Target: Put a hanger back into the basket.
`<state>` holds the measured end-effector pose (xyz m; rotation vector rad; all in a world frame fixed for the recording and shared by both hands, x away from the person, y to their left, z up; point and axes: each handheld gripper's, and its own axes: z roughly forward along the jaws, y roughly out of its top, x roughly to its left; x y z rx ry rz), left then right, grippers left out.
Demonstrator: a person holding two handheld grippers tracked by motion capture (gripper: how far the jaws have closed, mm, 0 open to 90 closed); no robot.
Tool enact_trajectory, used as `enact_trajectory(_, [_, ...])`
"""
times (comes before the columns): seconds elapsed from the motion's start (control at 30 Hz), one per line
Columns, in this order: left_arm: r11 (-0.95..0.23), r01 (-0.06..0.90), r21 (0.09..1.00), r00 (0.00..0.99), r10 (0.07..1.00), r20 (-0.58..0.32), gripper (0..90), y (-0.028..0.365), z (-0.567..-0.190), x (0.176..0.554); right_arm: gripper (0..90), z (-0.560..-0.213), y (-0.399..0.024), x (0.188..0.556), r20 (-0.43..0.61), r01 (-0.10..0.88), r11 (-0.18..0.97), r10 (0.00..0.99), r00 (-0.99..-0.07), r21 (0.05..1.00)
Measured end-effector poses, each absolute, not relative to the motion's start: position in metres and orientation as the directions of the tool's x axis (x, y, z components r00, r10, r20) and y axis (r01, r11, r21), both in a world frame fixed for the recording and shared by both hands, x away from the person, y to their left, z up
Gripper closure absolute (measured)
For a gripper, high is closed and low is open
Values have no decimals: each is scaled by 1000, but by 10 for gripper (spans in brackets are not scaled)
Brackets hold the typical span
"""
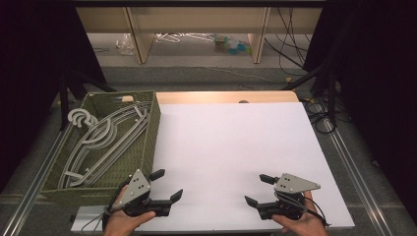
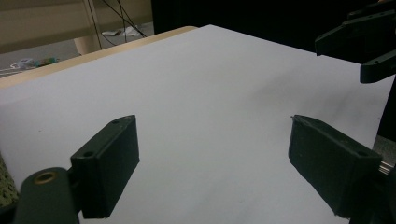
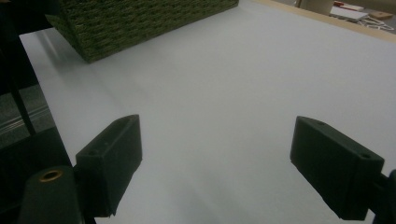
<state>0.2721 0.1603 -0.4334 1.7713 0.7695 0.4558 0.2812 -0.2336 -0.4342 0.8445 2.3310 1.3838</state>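
Several grey hangers [image 1: 105, 140] lie tangled in the green woven basket [image 1: 147, 147] at the table's left; they look light, stiff and slick, best pinched at a shoulder bar. Left gripper [image 1: 167, 186] sits just beside the basket, jaws spread, empty. Right gripper [image 1: 255, 189] rests well apart, likewise open on the white tabletop [image 1: 231, 142].

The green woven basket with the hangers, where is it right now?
In the high view the green woven basket sits at the table's left edge, holding grey hangers, just beyond the left gripper; its corner shows in the right gripper view.
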Motion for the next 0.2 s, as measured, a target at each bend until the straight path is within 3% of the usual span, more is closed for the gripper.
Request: enact_trajectory(0.2, [-200, 265, 943, 723, 688, -57, 160, 161, -433, 273, 175, -435, -234, 282, 39, 335, 366, 622, -782, 868])
